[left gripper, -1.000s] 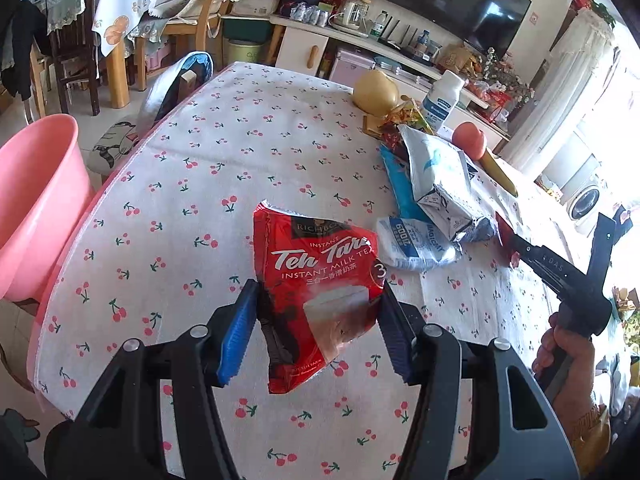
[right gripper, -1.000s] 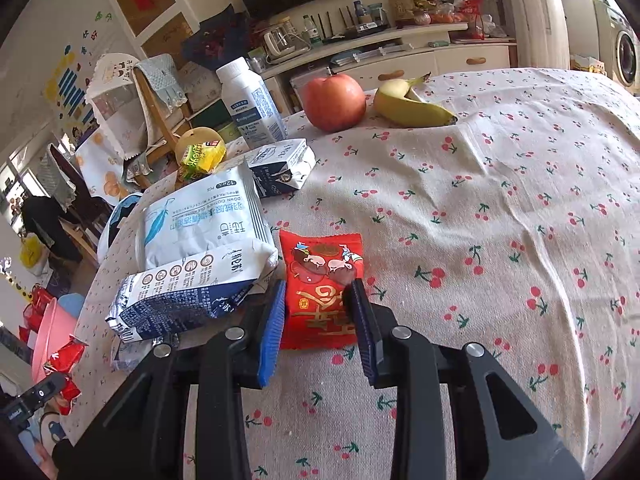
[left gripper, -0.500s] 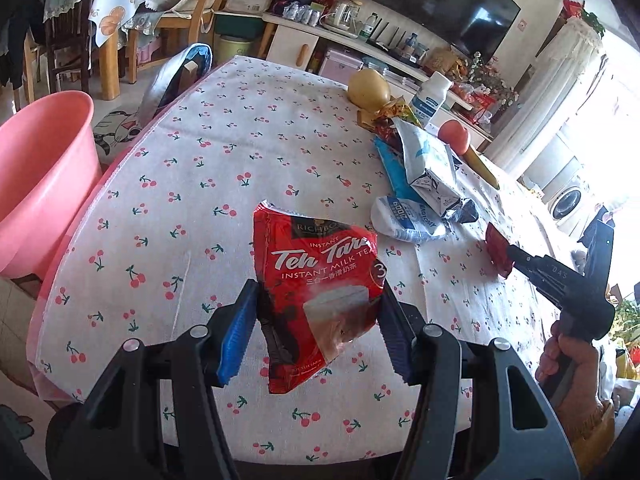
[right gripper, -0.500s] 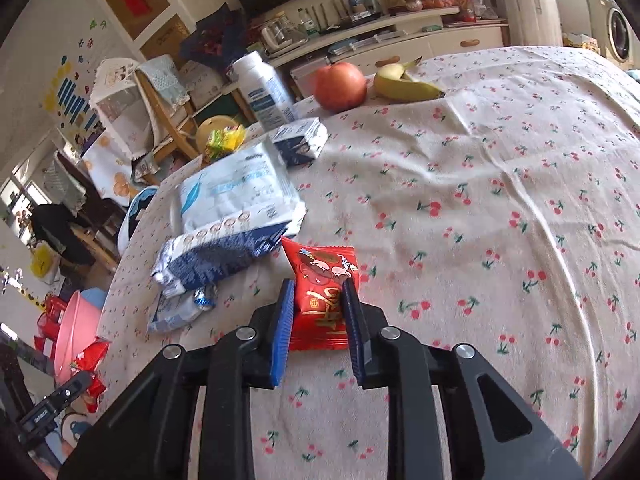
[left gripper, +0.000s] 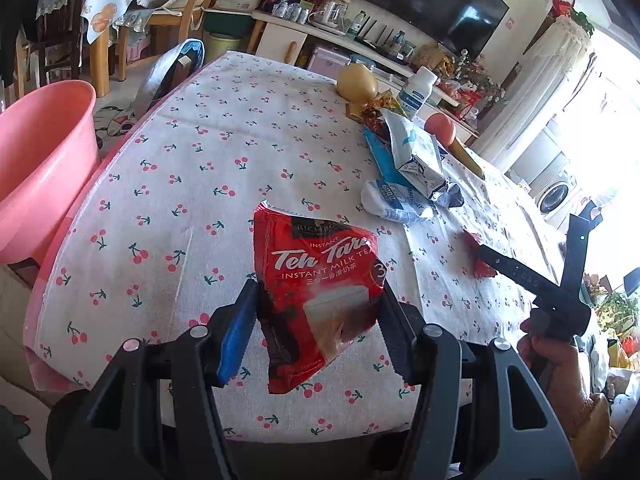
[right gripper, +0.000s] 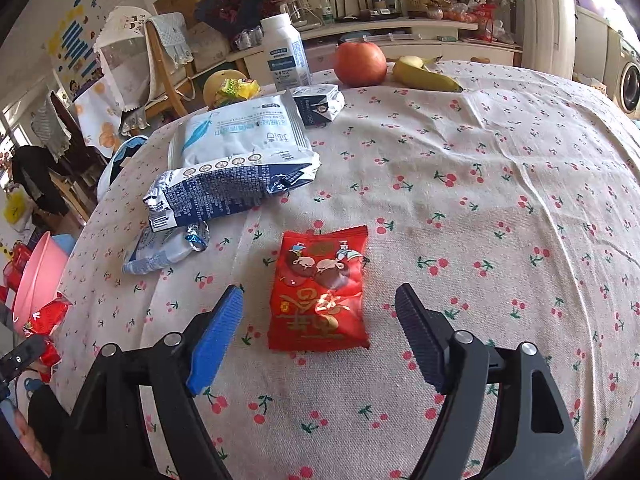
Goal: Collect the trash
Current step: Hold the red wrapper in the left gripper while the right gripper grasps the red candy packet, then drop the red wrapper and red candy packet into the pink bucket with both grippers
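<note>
Left view: my left gripper (left gripper: 318, 330) clamps the tea bag (left gripper: 320, 280) over the cherry cloth (left gripper: 192, 160); pink tub (left gripper: 38, 160) at nine o'clock.

Right view: my right gripper (right gripper: 320, 320), jaws just opened, straddles the red packet (right gripper: 320, 292) lying free on the cloth; wrappers (right gripper: 236, 168) at eleven.

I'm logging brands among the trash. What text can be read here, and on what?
"INSTANT", "Teh Tar…", "INSTANT MILK TE…", "3": red tea packet in the left gripper.
"RICHBO…": its dark top label, partly cut off.
Red snack packet: gold characters, upside down, unreadable.
White and blue bag, milk bottle: print too small.
</note>
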`<action>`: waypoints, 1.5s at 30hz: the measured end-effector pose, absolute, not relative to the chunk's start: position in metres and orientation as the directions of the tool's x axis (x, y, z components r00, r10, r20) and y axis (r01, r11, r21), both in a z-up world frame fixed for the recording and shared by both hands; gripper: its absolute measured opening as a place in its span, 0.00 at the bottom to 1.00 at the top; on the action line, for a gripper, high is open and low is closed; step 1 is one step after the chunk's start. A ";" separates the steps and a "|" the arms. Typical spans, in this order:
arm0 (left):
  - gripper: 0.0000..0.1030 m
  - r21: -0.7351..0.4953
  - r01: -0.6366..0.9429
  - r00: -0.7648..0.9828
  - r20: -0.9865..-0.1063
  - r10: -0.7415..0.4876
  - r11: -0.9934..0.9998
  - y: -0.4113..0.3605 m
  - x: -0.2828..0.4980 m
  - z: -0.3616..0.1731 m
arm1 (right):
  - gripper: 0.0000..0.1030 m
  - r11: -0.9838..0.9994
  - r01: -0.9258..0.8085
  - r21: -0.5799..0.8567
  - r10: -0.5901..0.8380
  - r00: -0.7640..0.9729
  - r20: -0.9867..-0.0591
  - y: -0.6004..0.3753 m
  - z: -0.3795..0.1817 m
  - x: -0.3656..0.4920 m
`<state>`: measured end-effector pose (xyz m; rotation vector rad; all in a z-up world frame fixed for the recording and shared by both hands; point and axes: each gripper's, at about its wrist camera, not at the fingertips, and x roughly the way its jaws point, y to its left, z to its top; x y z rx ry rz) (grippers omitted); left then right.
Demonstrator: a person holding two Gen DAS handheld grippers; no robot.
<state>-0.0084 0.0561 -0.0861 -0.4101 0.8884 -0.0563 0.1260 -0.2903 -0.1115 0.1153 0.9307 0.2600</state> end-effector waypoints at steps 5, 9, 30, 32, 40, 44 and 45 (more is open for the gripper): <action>0.57 -0.380 -0.113 0.641 -0.734 -0.225 0.918 0.059 -0.012 -0.084 | 0.48 0.976 -0.168 0.140 0.212 0.582 -0.785 -0.282 -0.116 0.129; 0.57 -0.388 -0.101 0.652 -0.721 -0.233 0.916 0.060 -0.015 -0.080 | 0.41 0.979 -0.158 0.130 0.199 0.589 -0.783 -0.283 -0.112 0.123; 0.57 -0.412 -0.180 0.781 -0.612 -0.125 0.893 0.136 -0.042 -0.040 | 0.26 0.846 -0.477 0.238 0.505 0.577 -0.642 -0.137 -0.009 0.077; 0.57 -0.410 -0.218 0.794 -0.602 -0.084 0.886 0.158 -0.044 -0.034 | 0.26 0.800 -0.543 0.256 0.564 0.534 -0.630 -0.100 0.001 0.074; 0.57 -0.365 -0.406 0.785 -0.609 0.114 0.838 0.253 -0.049 -0.036 | 0.26 0.623 -0.710 0.328 0.718 0.353 -0.601 0.045 0.018 0.071; 0.57 -0.331 -0.475 0.757 -0.627 0.186 0.815 0.293 -0.046 -0.046 | 0.26 0.584 -0.740 0.334 0.732 0.301 -0.611 0.102 0.013 0.074; 0.57 -0.330 -0.487 0.751 -0.632 0.194 0.808 0.302 -0.045 -0.050 | 0.26 0.579 -0.743 0.336 0.732 0.292 -0.615 0.114 0.011 0.076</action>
